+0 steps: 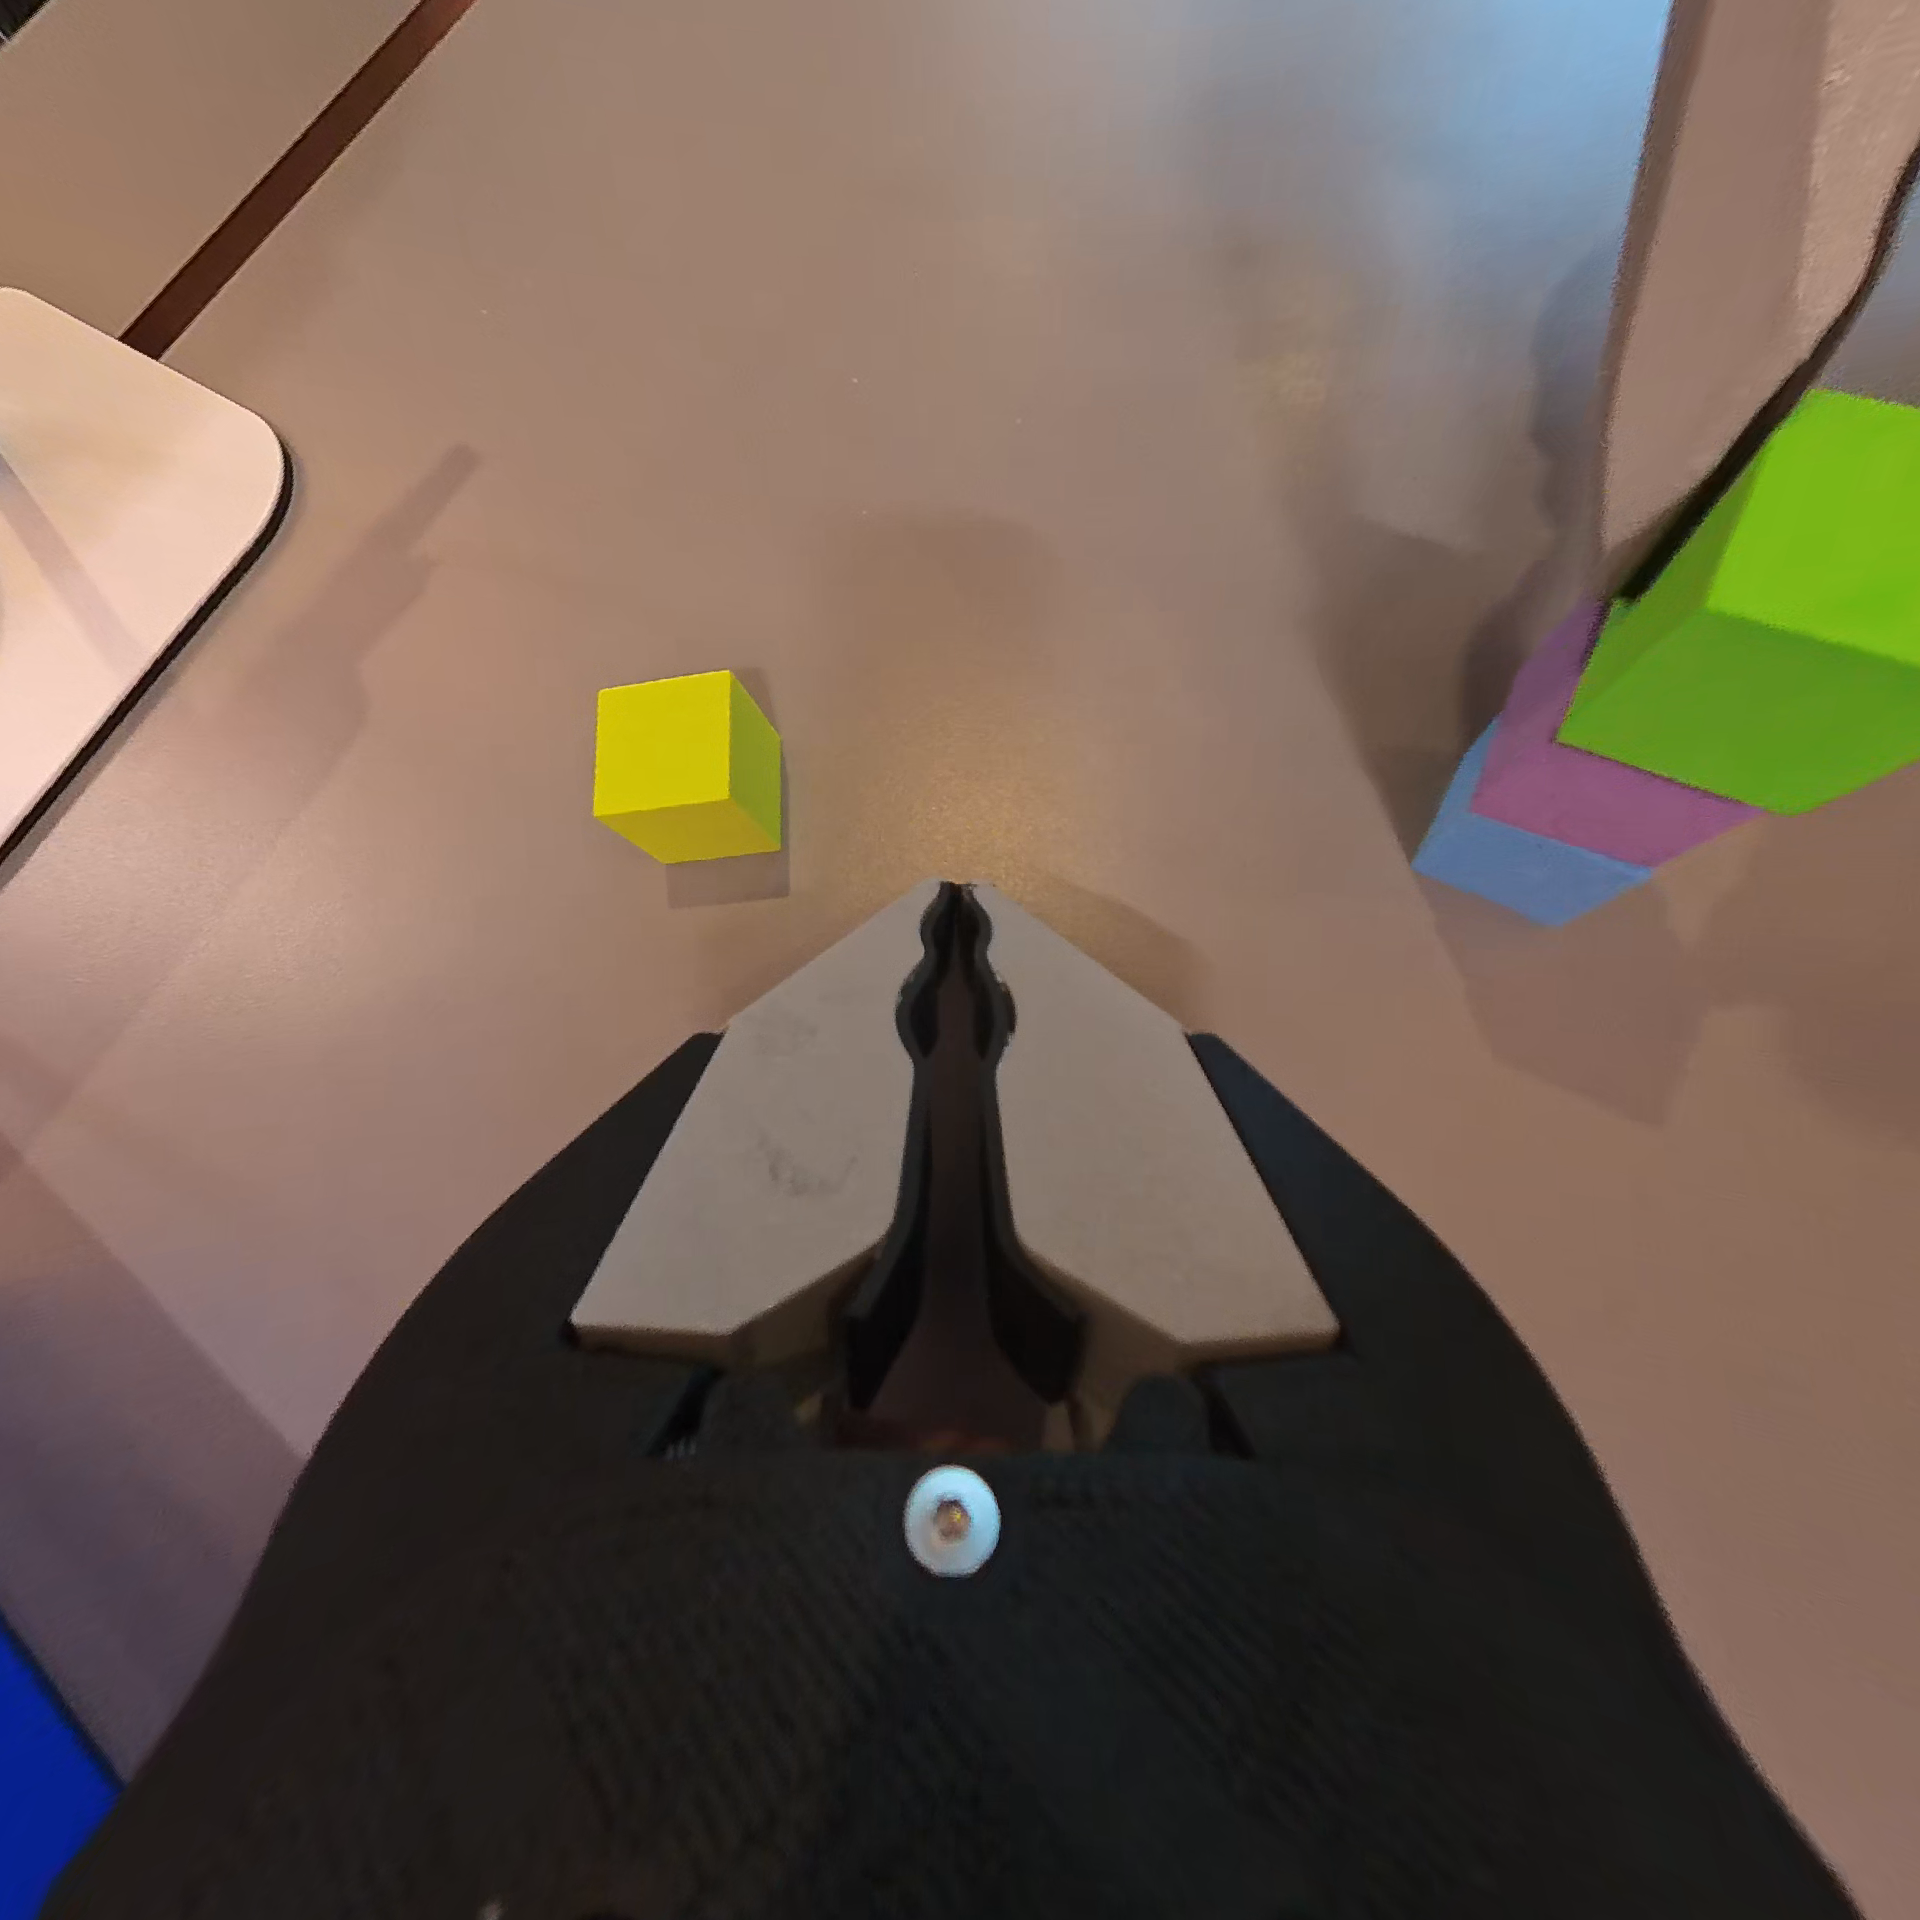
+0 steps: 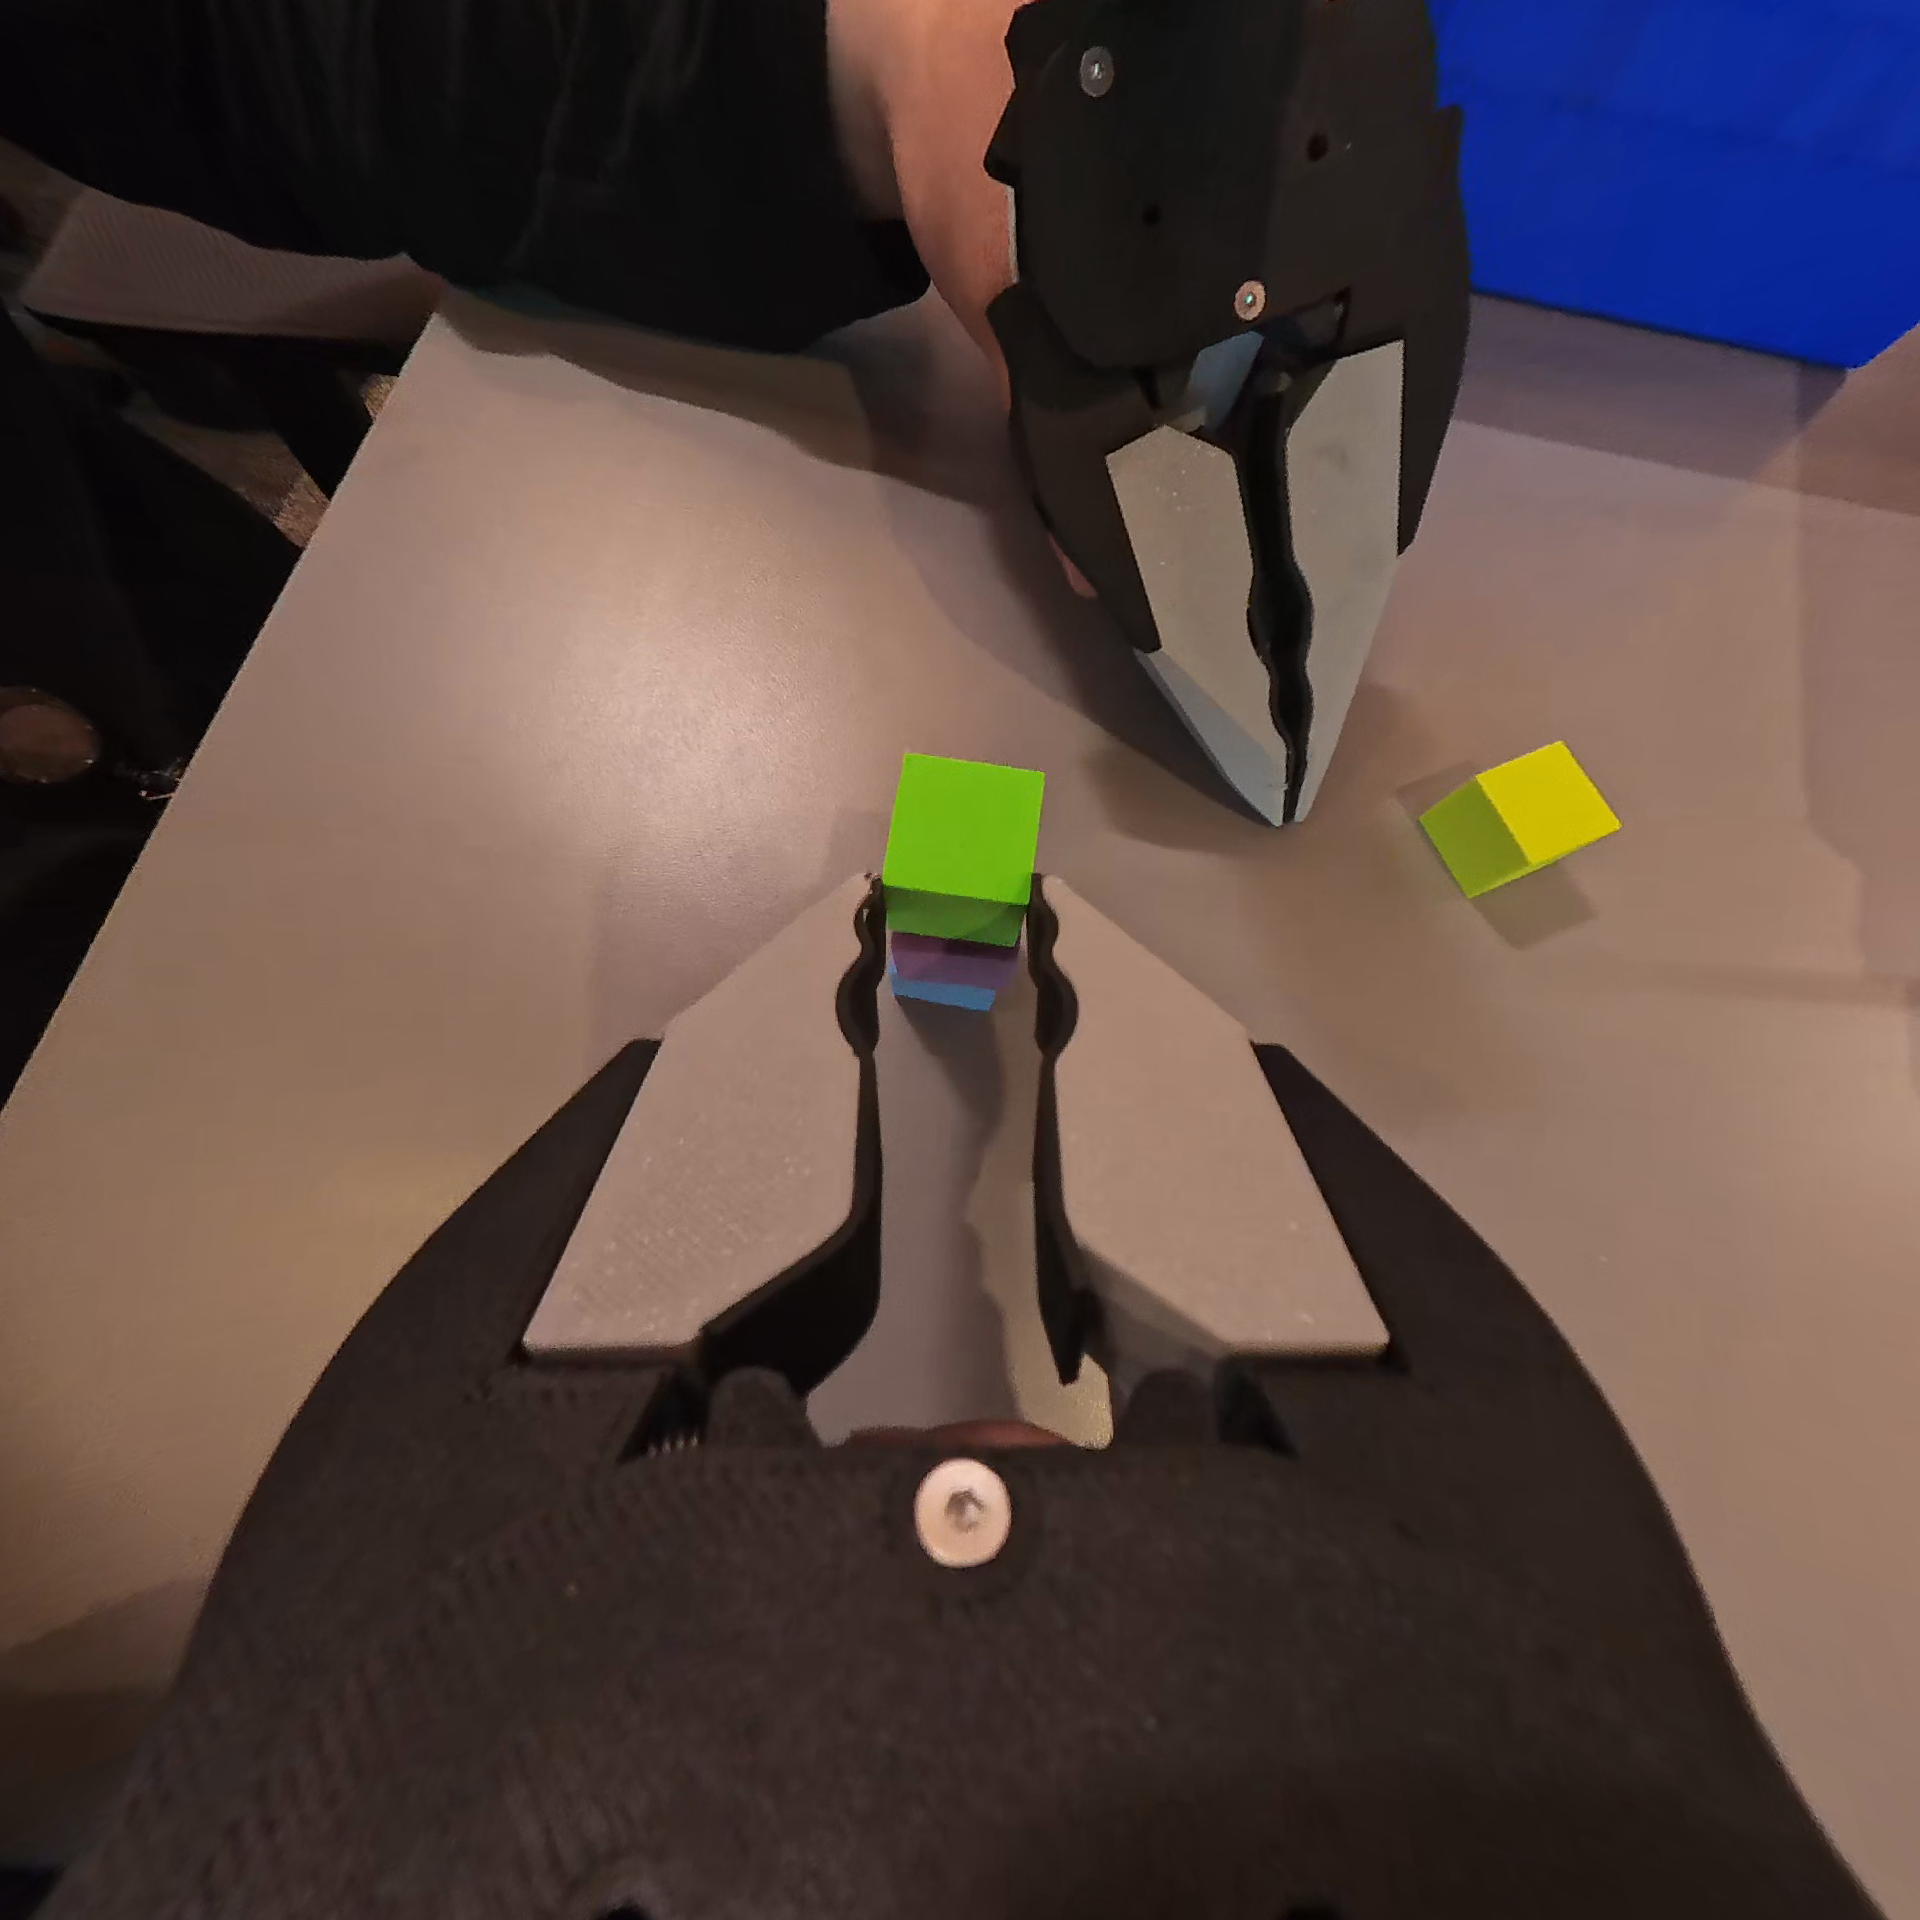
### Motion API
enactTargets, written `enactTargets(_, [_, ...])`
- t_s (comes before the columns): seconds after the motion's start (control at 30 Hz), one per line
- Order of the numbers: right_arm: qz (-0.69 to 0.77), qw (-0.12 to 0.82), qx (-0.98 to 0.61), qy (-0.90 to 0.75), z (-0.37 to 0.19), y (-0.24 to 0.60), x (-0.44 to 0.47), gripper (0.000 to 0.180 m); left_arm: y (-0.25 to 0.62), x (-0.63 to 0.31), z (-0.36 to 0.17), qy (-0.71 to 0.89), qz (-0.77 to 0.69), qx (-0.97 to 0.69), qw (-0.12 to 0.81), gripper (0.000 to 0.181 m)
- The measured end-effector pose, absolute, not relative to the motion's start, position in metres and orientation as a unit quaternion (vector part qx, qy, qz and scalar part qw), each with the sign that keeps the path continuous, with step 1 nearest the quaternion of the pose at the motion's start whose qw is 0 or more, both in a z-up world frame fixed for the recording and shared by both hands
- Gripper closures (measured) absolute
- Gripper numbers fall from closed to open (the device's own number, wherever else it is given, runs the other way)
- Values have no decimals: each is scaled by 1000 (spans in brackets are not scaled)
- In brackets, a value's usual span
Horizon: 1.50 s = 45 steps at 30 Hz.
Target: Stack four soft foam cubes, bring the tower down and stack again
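A green cube (image 2: 961,831) sits on top of a purple cube (image 2: 956,961), which rests on a blue cube (image 2: 940,994), forming a small tower on the table. My right gripper (image 2: 956,891) has its fingertips against both sides of the green cube. The tower also shows at the right edge of the left wrist view, with the green cube (image 1: 1766,644), purple cube (image 1: 1590,790) and blue cube (image 1: 1507,862). A yellow cube (image 1: 681,764) lies alone on the table, just ahead and left of my shut, empty left gripper (image 1: 956,888). The left gripper (image 2: 1288,816) points down at the table between the tower and the yellow cube (image 2: 1522,816).
A light board with a rounded corner (image 1: 125,520) lies at the left. A blue object (image 2: 1662,156) stands beyond the left gripper. A person's dark sleeve (image 2: 520,156) is at the table's far side. The table edge (image 2: 208,748) runs along the left. Across from one pair of fingers to the other is roughly 11 cm. To the yellow cube (image 2: 1522,816): left tips about 5 cm, right tips about 12 cm. The left camera catches it too, in the left wrist view (image 1: 707,731).
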State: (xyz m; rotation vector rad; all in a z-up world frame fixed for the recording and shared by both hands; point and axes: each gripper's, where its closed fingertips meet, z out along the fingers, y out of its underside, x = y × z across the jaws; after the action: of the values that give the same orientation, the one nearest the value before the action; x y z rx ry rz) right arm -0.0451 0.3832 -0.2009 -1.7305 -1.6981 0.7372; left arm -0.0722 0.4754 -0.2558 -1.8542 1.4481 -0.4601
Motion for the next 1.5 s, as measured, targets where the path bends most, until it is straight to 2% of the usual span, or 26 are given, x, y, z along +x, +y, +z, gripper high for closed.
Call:
enactTargets(0.63, [274,305,-653,-636,-201,383,-42,155,475,-72,-256,564,-176,-719,366,181])
enactTargets(0.8, [277,307,-666,-621,-204,387,-42,131,475,-72,-256,564,-175,-719,366,181])
enactTargets(1.0, [345,339,-660,-575,-188,388,-38,127,477,-72,-255,559,-172,-723,369,180])
enactTargets(1.13, [423,386,-649,-500,-167,401,-25,128,485,-73,-254,535,-171,-738,374,164])
enactTargets(1.27, [473,423,-648,-421,-159,422,-7,128,497,-75,-253,495,-176,-765,372,133])
enactTargets(1.37, [471,423,-662,-402,-168,432,-2,128,508,-77,-255,458,-186,-791,359,116])
enactTargets(1.43, [447,425,-676,-403,-176,437,0,128,513,-78,-256,442,-194,-802,352,113])
enactTargets(1.5, [422,428,-687,-408,-183,441,0,129,519,-76,-256,432,-195,-806,355,126])
